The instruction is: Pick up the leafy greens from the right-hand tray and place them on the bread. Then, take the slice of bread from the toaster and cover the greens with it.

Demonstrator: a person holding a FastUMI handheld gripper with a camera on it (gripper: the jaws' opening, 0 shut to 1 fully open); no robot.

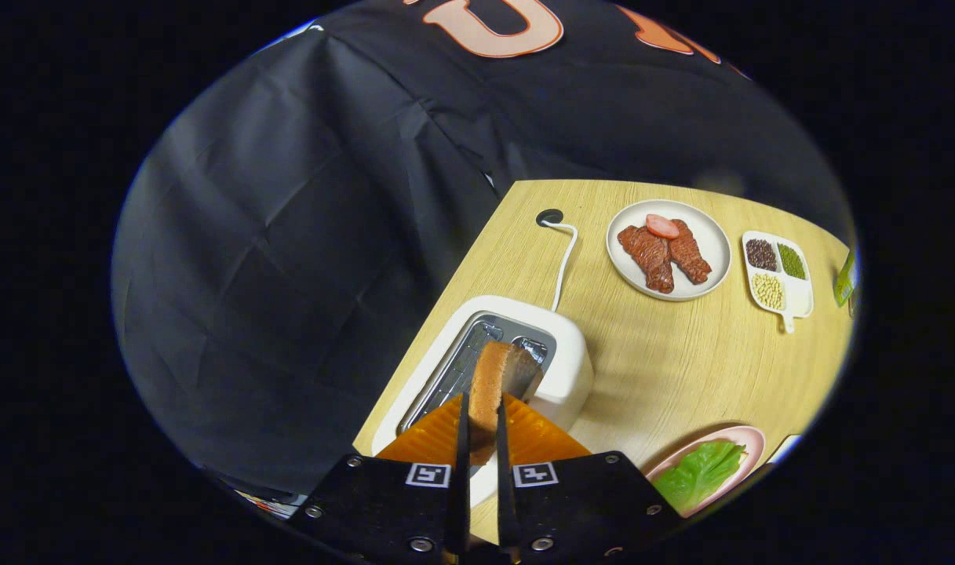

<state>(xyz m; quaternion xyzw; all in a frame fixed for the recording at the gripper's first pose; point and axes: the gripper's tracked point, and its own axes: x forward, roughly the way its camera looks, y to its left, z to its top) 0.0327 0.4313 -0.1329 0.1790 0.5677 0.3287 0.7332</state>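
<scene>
Toasted-brown slice of bread standing on edge between the two fingers of the gripper, being clamped from both flat sides, crust edge facing the camera, long axis running upward and away along the fingers. Sitting just above the slot of the white toaster, lower end of the slice hidden behind the fingers, so not possible to tell whether still partly inside the slot. Toaster lying close to the near left edge of the wooden table, long side running parallel to that edge, its white cord trailing away toward a dark hole in the tabletop. Leafy greens already lying on a pink plate just right of the fingers, any bread under them not showing. Well beyond the toaster, resting on a white round plate: two pieces of meat and a pink sausage slice. Beside that, a small divided dish holding grains in three compartments. Plenty of bare wood lying open between the toaster, the pink plate and the far dishes; black cloth wall dropping away past the table's left edge
</scene>
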